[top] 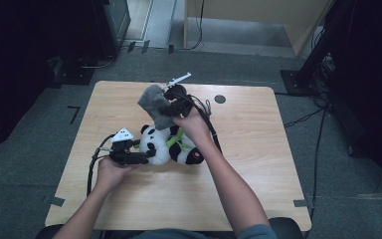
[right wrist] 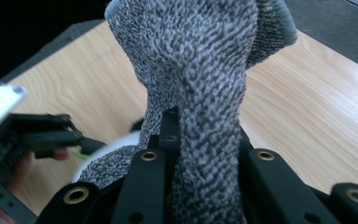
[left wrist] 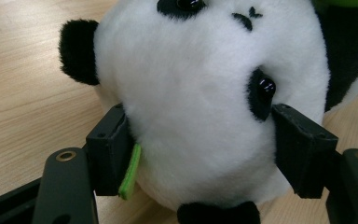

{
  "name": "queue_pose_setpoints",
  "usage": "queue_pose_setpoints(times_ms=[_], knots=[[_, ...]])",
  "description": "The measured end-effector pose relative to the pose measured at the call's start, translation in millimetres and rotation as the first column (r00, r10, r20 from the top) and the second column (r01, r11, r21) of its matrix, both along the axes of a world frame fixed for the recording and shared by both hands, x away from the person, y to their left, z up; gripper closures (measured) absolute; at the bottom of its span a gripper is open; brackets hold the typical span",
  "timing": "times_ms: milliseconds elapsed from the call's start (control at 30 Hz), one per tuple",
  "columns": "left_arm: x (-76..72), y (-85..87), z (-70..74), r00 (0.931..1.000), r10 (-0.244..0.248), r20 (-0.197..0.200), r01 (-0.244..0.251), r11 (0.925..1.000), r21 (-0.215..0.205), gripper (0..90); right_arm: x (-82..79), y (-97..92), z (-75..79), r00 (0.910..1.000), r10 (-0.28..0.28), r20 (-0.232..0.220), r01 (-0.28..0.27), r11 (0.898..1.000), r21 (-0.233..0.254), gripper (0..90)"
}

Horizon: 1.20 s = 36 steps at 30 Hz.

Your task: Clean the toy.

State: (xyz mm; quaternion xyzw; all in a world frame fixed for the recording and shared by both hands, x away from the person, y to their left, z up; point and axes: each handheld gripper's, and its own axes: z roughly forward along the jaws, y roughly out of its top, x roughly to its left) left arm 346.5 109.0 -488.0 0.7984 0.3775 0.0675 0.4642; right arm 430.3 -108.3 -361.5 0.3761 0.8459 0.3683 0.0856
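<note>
A black-and-white panda plush point(top: 171, 147) with a green collar lies on the wooden table point(top: 248, 149). My left gripper point(top: 145, 155) comes in from the left, its jaws pressed on both sides of the panda's head point(left wrist: 205, 84). A green felt strip point(left wrist: 130, 170) sticks out by the left jaw. My right gripper point(top: 171, 102) hovers just above and behind the panda, shut on a grey knitted cloth point(top: 154, 102). In the right gripper view the knitted cloth point(right wrist: 200, 70) rises from between the closed jaws of the right gripper point(right wrist: 205, 140), with the left gripper point(right wrist: 42, 135) lower left.
A small black round spot point(top: 220, 98) marks the table's far right part. Cables trail from both grippers across the tabletop. Dark stands and cables surround the table on the grey carpet point(top: 328, 164).
</note>
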Motion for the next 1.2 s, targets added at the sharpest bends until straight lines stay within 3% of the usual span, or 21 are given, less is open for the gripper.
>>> queue_pose_setpoints(times_ms=[233,367,567,933,1033,1200], knots=[[-0.4,-0.1,0.0,1.0000,0.001,0.001,-0.001,1.0000,0.002,29.5,-1.5,34.1,-19.4,0.9966,0.069,-0.044,-0.069,0.997,0.018,75.8],[-0.2,-0.1,0.1,1.0000,0.005,-0.009,-0.005,1.0000,0.000,30.5,-4.3,47.7,-39.1,0.9937,0.085,-0.073,-0.087,0.996,-0.025,75.2],[2.3,-0.6,-0.9,0.9995,0.013,-0.028,-0.013,0.9998,-0.015,33.9,-4.9,47.7,-49.1,0.9974,0.068,-0.024,-0.069,0.993,-0.093,73.8],[3.6,-1.6,-0.5,0.9993,0.015,-0.033,-0.015,0.9998,-0.011,34.8,1.1,18.9,-49.2,0.9999,-0.002,-0.013,0.001,0.995,-0.095,73.3],[3.6,-1.8,0.1,0.9993,0.013,-0.034,-0.013,0.9999,-0.005,34.8,3.5,7.7,-50.4,0.9990,-0.032,-0.033,0.029,0.995,-0.092,73.9],[4.0,-2.8,0.3,0.9996,0.010,-0.025,-0.010,0.9999,0.004,35.6,4.4,-8.3,-50.1,0.9988,-0.042,-0.025,0.039,0.993,-0.115,73.0]])
